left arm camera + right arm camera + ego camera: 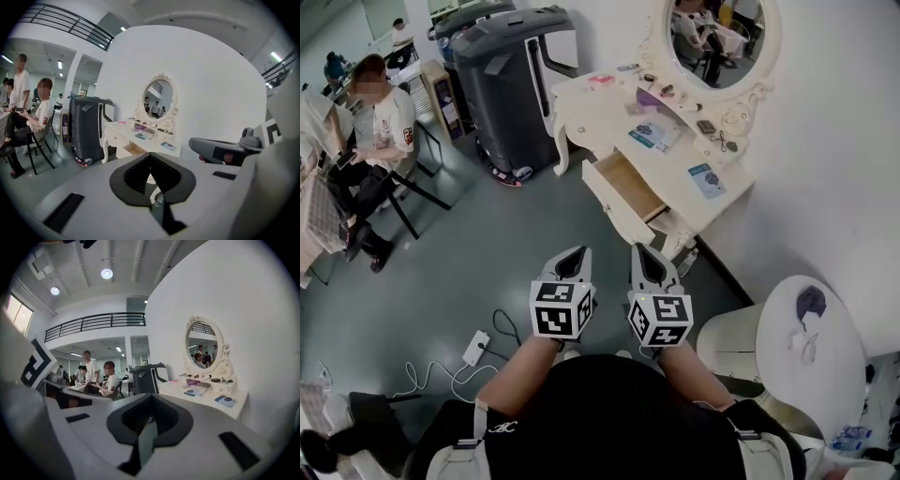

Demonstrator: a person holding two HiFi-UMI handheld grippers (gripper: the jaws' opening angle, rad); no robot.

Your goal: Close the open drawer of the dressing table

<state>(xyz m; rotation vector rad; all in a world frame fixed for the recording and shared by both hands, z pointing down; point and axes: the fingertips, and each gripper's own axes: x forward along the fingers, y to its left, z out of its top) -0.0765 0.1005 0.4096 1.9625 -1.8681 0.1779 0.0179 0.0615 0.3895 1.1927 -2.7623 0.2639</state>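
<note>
The white dressing table (pixel 675 141) with its oval mirror (pixel 717 37) stands against the wall at the upper right of the head view. Its drawer (pixel 628 183) is pulled out toward me, and the wooden inside shows. My left gripper (pixel 574 258) and right gripper (pixel 645 258) hover side by side over the floor, well short of the drawer front. Both are shut with nothing between the jaws. In the left gripper view the drawer (pixel 133 149) shows far beyond the shut left gripper (pixel 151 158). The right gripper view shows the tabletop (pixel 206 394) past the shut right gripper (pixel 150 401); the drawer is hidden there.
A large dark grey wheeled machine (pixel 502 84) stands left of the table. A person sits on a chair (pixel 375 122) at the far left. A round white side table (pixel 811 347) is at my right. A power strip (pixel 476 347) with cables lies on the floor.
</note>
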